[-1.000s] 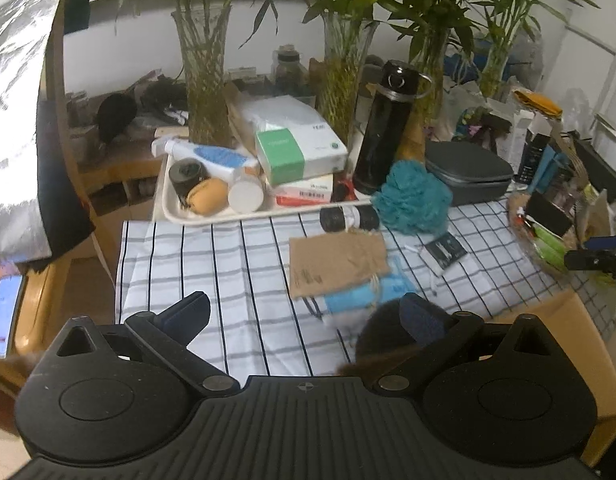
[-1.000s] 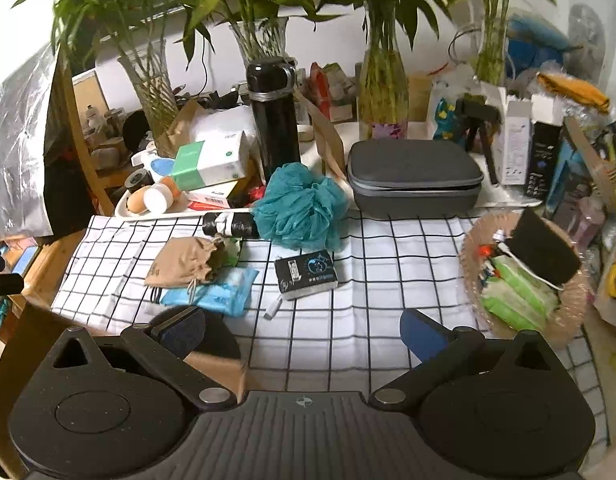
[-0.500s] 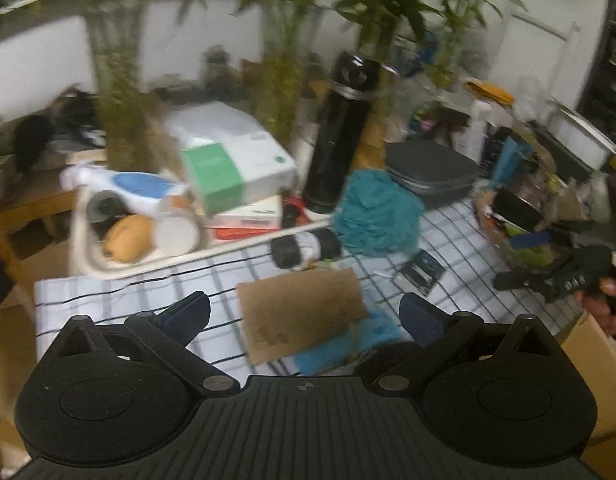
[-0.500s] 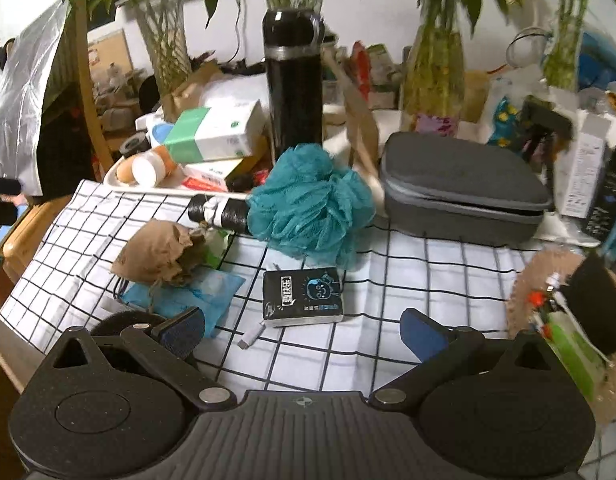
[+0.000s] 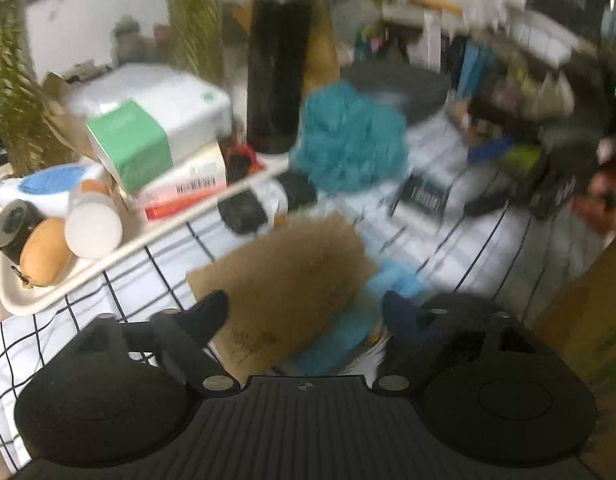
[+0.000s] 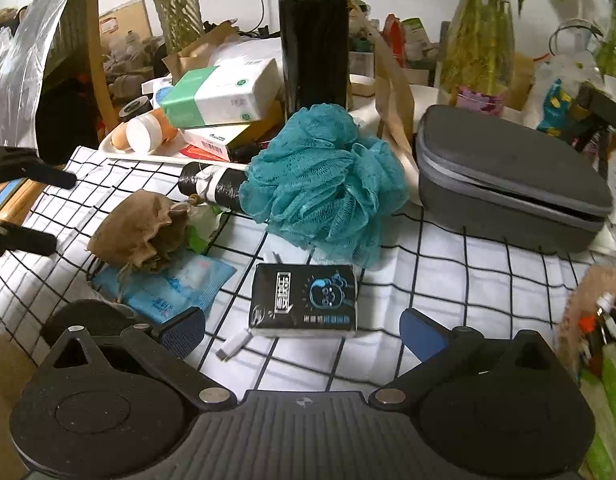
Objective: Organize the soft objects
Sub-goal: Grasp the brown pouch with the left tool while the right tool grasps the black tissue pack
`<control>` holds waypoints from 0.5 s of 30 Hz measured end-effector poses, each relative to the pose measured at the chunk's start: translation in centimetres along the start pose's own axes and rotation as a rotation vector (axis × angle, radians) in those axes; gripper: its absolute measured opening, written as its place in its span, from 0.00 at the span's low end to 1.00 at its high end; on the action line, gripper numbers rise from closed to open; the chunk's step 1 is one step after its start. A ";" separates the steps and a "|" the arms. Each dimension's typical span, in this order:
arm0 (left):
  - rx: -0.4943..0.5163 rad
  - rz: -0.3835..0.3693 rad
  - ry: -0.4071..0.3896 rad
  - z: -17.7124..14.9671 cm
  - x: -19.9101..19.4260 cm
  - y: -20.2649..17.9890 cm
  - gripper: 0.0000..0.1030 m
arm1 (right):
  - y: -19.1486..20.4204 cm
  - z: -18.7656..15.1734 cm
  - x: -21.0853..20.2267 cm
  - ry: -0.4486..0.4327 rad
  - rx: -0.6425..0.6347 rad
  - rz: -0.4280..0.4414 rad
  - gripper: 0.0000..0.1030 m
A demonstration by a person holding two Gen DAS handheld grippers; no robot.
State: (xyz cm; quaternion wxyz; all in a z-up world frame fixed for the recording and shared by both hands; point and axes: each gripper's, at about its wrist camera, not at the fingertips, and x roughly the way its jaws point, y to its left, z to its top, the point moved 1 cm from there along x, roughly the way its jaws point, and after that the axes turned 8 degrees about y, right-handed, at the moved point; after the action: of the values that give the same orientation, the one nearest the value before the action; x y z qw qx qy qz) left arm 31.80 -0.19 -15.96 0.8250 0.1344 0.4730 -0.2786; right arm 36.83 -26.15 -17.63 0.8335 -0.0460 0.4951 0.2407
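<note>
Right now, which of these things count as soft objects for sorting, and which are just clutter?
For the job: teal bath pouf, brown cloth pouch, blue wipes packet, black tissue pack.

Lying about: black flask, grey case, white cable adapter.

Cluttered home tabletop, lived-in room, not a lab or shop.

Checked tablecloth (image 6: 447,280) crowded with household stuff: teal bath pouf (image 6: 319,180), tissue packs — black one (image 6: 304,300), blue one (image 6: 176,284) — burlap pouch (image 6: 142,230), black thermos (image 6: 313,36), grey zip case (image 6: 503,180). White tray (image 5: 48,292) holds toiletries and a green-and-white tissue box (image 6: 224,94). Glass vases of lucky bamboo (image 6: 479,48) along a white wall behind, paper bags, boxes and a woven basket (image 6: 587,292) of odds at the right edge. Left wrist view is motion-blurred but shows the same table.
</note>
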 end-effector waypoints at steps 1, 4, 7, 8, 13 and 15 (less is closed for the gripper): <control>0.017 0.012 0.012 -0.2 0.4 -0.1 0.77 | 0.0 0.2 0.4 0.002 -0.001 0.000 1.00; 0.070 0.045 0.030 -0.7 1.5 -0.3 0.75 | 0.2 0.7 1.4 0.004 -0.006 0.009 0.99; 0.117 0.079 0.053 -0.8 2.3 -0.6 0.64 | 0.6 1.2 2.5 0.021 -0.026 0.003 0.99; 0.128 0.086 0.056 -0.7 2.5 -0.7 0.60 | 0.8 1.3 2.9 0.029 -0.030 0.000 0.99; 0.163 0.109 0.019 -0.6 2.7 -1.1 0.44 | 1.1 1.8 4.1 0.066 -0.024 -0.042 0.94; 0.154 0.115 0.018 -0.6 2.6 -1.0 0.27 | 1.1 1.8 4.4 0.080 -0.015 -0.038 0.91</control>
State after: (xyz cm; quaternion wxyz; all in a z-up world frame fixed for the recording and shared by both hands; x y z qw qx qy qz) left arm 31.84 -1.56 -18.45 0.8226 0.2270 0.4489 -0.2651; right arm 39.51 -23.04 -20.26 0.8170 -0.0711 0.5255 0.2265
